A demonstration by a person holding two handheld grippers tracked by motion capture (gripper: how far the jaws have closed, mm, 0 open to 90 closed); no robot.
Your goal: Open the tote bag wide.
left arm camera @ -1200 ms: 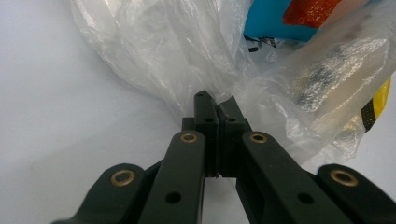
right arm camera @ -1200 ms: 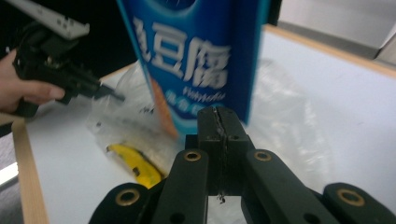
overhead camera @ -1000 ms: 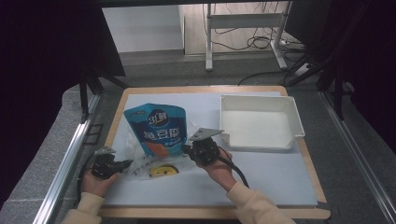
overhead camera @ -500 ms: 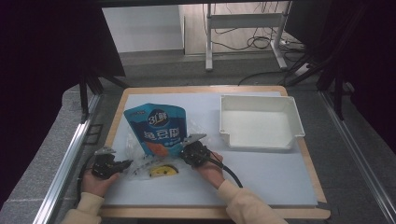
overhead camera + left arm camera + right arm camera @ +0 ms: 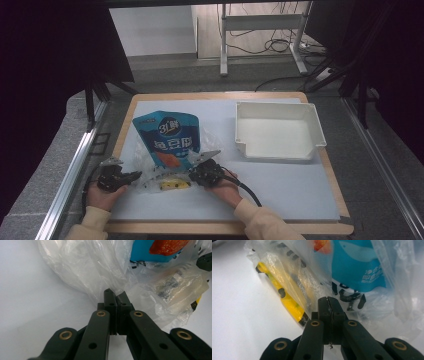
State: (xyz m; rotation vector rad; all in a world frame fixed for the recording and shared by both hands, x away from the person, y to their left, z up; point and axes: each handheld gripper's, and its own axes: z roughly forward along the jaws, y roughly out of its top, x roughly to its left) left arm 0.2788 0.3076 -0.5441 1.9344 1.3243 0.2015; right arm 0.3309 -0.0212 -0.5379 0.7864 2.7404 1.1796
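Note:
A clear plastic bag (image 5: 150, 169) lies on the pale mat, holding a blue snack pouch (image 5: 170, 137) and a small yellow packet (image 5: 175, 185). My left gripper (image 5: 134, 176) is shut on the bag's left edge; in the left gripper view the film (image 5: 87, 270) bunches right at the closed tips (image 5: 115, 295). My right gripper (image 5: 194, 175) is shut on the bag's right side, low over the mat. In the right gripper view its closed tips (image 5: 328, 301) pinch film beside the yellow packet (image 5: 287, 301) and below the blue pouch (image 5: 359, 267).
A white empty tray (image 5: 277, 132) stands at the right rear of the mat (image 5: 290, 190). The wooden table edge (image 5: 220, 95) frames the mat. A metal rail (image 5: 70, 170) runs along the left side. The right gripper's cable (image 5: 247, 192) trails toward the person.
The right gripper has sunk toward the mat and shifted slightly left, still closed on the bag. The left gripper has stayed where it was.

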